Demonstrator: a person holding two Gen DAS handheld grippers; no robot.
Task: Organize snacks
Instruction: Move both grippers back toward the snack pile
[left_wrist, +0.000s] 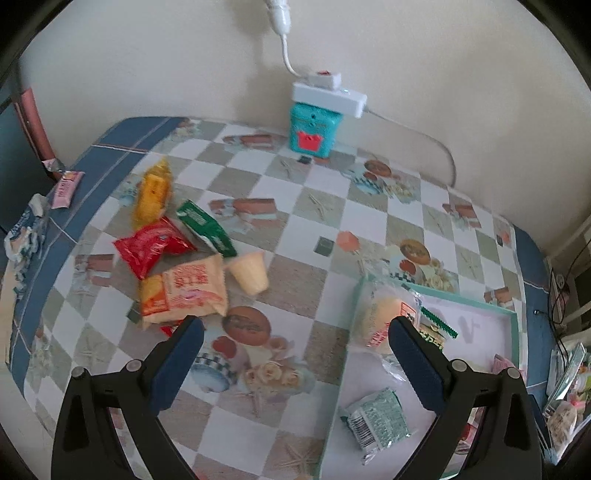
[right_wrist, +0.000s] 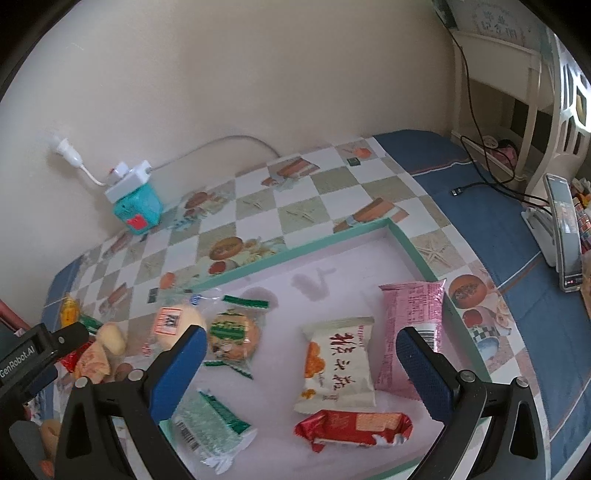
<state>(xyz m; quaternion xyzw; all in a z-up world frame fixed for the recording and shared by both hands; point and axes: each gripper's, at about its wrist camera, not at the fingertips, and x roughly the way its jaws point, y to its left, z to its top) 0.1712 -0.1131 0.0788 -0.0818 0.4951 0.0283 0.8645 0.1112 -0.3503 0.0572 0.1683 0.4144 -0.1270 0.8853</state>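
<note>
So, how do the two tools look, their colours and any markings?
Both the left tool and the right tool have black plastic arms with silver pivot pins and dark blue textured pads. The right wrist view shows white "GenRobot.AI" lettering on the left one's black body.

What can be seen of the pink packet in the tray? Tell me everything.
The pink packet is a long, glossy plastic pillow wrapper, sealed, with small print and a barcode near its lower end. It lies flat in the tray, close to the right wall, lengthwise front to back. Its left edge sits beside the white packet; whether they touch is unclear. The right gripper hovers open above, its finger hiding part of it.
</note>
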